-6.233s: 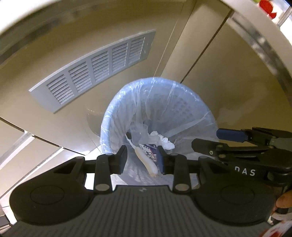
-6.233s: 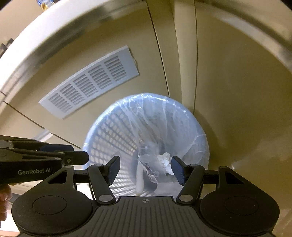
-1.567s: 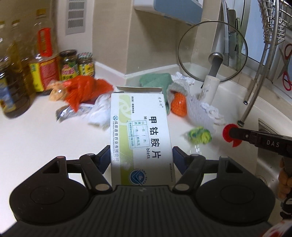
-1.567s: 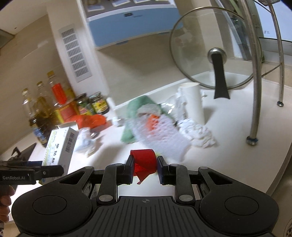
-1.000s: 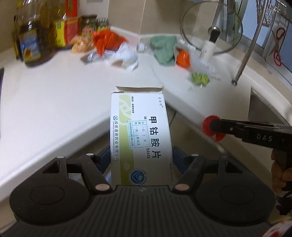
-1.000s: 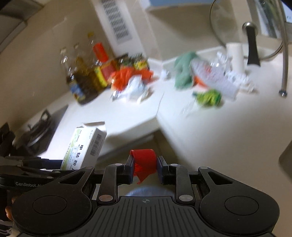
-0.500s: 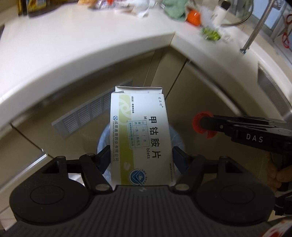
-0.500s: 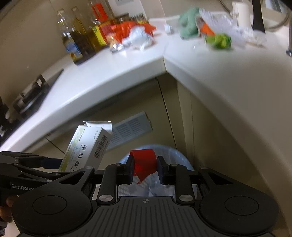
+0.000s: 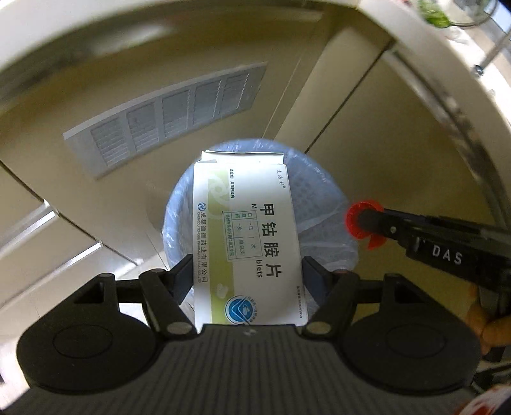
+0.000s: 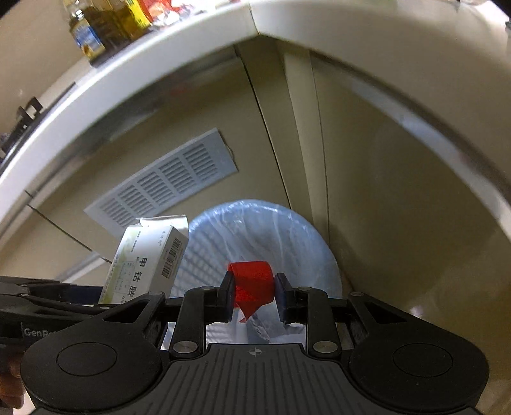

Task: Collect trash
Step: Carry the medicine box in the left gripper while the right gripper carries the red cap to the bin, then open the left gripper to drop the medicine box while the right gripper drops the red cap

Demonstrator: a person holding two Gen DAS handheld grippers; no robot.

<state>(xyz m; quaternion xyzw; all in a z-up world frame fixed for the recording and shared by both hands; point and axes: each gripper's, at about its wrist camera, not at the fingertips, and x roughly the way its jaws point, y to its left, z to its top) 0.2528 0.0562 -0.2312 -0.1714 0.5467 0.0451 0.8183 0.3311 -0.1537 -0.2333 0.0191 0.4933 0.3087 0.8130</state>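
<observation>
Trash bin (image 9: 322, 204), left wrist view: one round mesh basket lined with a clear plastic bag stands on the floor against beige cabinet doors, below one louvred vent panel (image 9: 166, 118). Its contents are hidden behind the held item. The left gripper (image 9: 247, 274) has its jaws set wide and clamped on the two sides of one white-and-green medicine box (image 9: 247, 236), which is held above the bin opening. To the right, the right gripper (image 9: 362, 222) pinches one red scrap (image 9: 354, 220).

Right wrist view: the bin (image 10: 287, 230) lies directly beyond the right gripper (image 10: 252, 295). Its jaws stand narrow, closed on the red scrap (image 10: 252, 284). Light-coloured items inside the liner cannot be identified. The box (image 10: 150, 265) is at left, tilted, beside the bin rim. Bottles (image 10: 105, 25) stand on the countertop (image 10: 198, 41) above.
</observation>
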